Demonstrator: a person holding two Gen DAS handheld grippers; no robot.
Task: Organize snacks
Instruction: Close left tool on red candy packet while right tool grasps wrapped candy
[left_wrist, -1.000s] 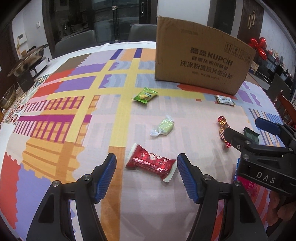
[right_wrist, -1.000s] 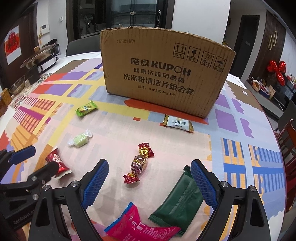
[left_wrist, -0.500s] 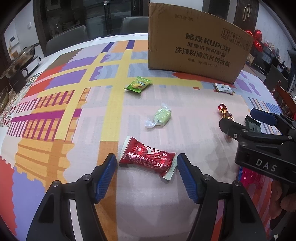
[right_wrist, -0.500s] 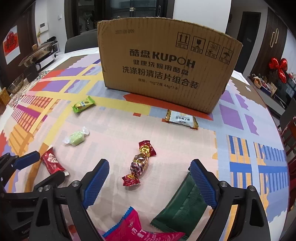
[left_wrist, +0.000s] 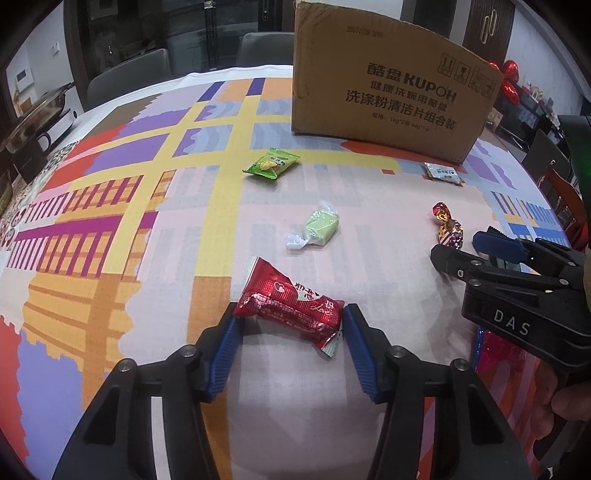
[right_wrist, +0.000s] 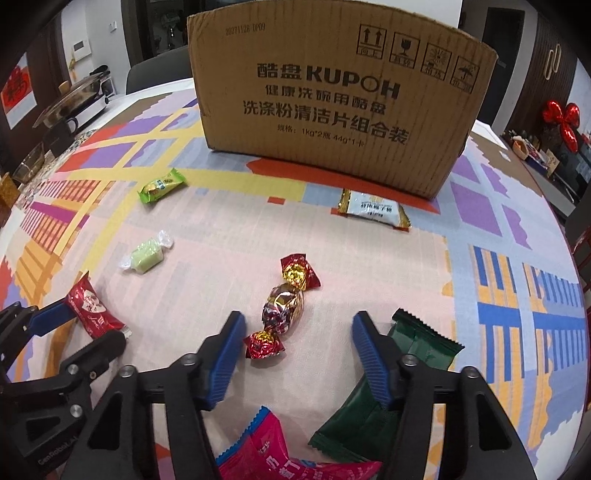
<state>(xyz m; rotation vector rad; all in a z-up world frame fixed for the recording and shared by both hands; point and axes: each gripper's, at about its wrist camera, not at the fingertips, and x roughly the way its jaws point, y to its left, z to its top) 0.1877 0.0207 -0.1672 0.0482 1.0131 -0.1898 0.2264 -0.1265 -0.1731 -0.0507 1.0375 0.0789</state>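
Red snack packet (left_wrist: 291, 308) lies flat on the patterned tablecloth (left_wrist: 110, 206), crosswise between the blue pads of the left gripper (left_wrist: 291, 321). Jaws are closing; both pads appear to touch the packet ends, wrapper slightly crumpled, packet not lifted.

Foil twist candy (right_wrist: 282, 306) sits between the right gripper (right_wrist: 297, 332) fingers, its lower twist just beside the left pad; right pad is clear of it. Jaws are closing, nothing gripped.

From the red packet in the left wrist view: pale green candy (left_wrist: 317, 229) at 12 o'clock, near; green packet (left_wrist: 271, 164) further out at 12; white-and-gold packet (left_wrist: 443, 173) at 1 o'clock, near the cardboard box (left_wrist: 388, 88), which stands upright at the far side of the table.

From the foil candy in the right wrist view: dark green packet (right_wrist: 376, 410) at 4 o'clock, partly under the right finger; pink packet (right_wrist: 291, 458) at 6 o'clock, at the frame edge.
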